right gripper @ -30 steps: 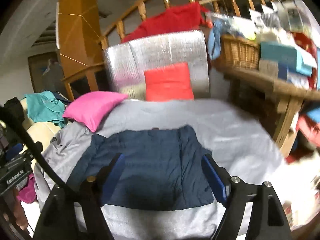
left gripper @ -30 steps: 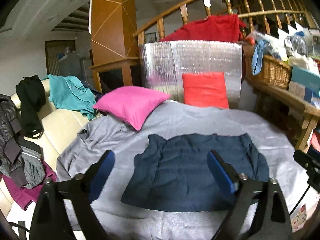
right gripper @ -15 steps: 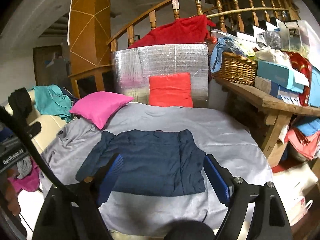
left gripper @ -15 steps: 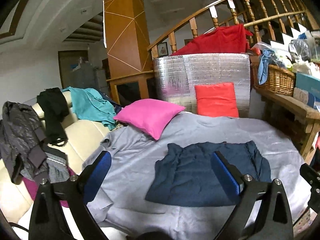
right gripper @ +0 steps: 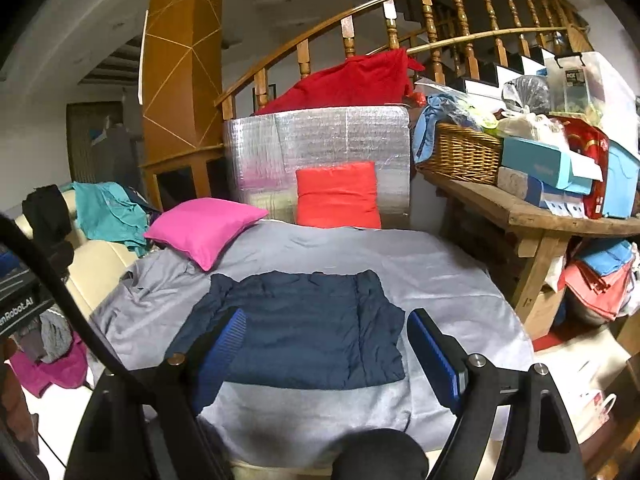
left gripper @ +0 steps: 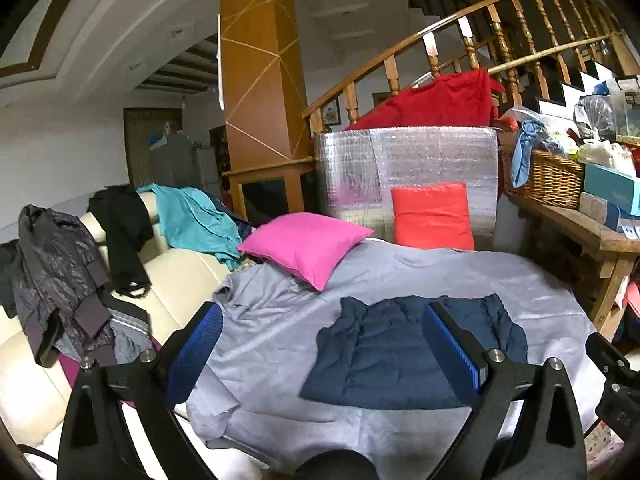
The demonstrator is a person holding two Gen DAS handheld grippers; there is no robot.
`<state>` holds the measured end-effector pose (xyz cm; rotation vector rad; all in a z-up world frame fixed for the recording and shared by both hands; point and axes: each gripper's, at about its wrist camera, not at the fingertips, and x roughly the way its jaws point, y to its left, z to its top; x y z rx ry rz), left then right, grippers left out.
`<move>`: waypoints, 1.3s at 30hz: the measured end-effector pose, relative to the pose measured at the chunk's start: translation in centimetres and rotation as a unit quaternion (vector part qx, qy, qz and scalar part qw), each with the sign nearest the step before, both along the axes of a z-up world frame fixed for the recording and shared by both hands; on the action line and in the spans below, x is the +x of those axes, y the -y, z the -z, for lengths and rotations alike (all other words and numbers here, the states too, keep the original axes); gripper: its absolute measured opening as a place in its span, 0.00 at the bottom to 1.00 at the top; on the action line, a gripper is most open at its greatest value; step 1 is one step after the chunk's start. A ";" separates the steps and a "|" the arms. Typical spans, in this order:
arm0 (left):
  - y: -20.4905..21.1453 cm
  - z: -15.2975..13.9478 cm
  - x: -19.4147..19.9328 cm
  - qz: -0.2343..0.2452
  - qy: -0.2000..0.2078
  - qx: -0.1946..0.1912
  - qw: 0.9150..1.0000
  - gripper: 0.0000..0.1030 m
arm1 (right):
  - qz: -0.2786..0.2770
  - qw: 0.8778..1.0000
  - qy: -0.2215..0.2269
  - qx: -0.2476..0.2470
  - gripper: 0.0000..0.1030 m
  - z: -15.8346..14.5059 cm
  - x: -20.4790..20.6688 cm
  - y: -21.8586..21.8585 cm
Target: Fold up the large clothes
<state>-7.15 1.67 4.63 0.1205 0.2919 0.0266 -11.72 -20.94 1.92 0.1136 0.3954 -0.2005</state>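
A folded dark navy garment (left gripper: 384, 356) lies flat on the grey sheet (left gripper: 420, 276) that covers the table; it also shows in the right wrist view (right gripper: 304, 332). My left gripper (left gripper: 320, 344) is open and empty, held back from the table, left of and above the garment. My right gripper (right gripper: 326, 340) is open and empty, held above the garment's near edge without touching it.
A pink cushion (left gripper: 304, 246) and a red cushion (left gripper: 432, 216) sit at the sheet's far side before a silver foil panel (right gripper: 316, 152). A cream sofa (left gripper: 80, 312) with draped clothes stands left. A wooden bench (right gripper: 532, 216) with a basket and boxes stands right.
Both grippers have pulled back and risen away from the navy garment, so it looks smaller and farther. The left view has swung left toward the sofa. The garment has not moved.
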 end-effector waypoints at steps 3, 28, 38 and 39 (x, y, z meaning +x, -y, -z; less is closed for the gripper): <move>-0.1 -0.4 -0.6 -0.005 0.006 0.010 1.000 0.96 | -0.001 1.000 0.002 0.000 0.83 -0.3 -0.3 -0.7; -1.2 -1.3 -1.9 -0.010 0.020 -0.010 1.000 0.96 | 0.009 1.000 -0.001 -0.005 0.84 -0.4 -0.7 -2.3; -1.4 -0.9 -1.6 -0.011 0.014 -0.011 1.000 0.96 | 0.011 1.000 -0.003 0.000 0.84 -0.2 -0.6 -2.1; -1.4 -0.8 -1.6 -0.010 0.013 -0.010 1.000 0.96 | 0.011 1.000 -0.004 0.000 0.84 -0.2 -0.5 -2.1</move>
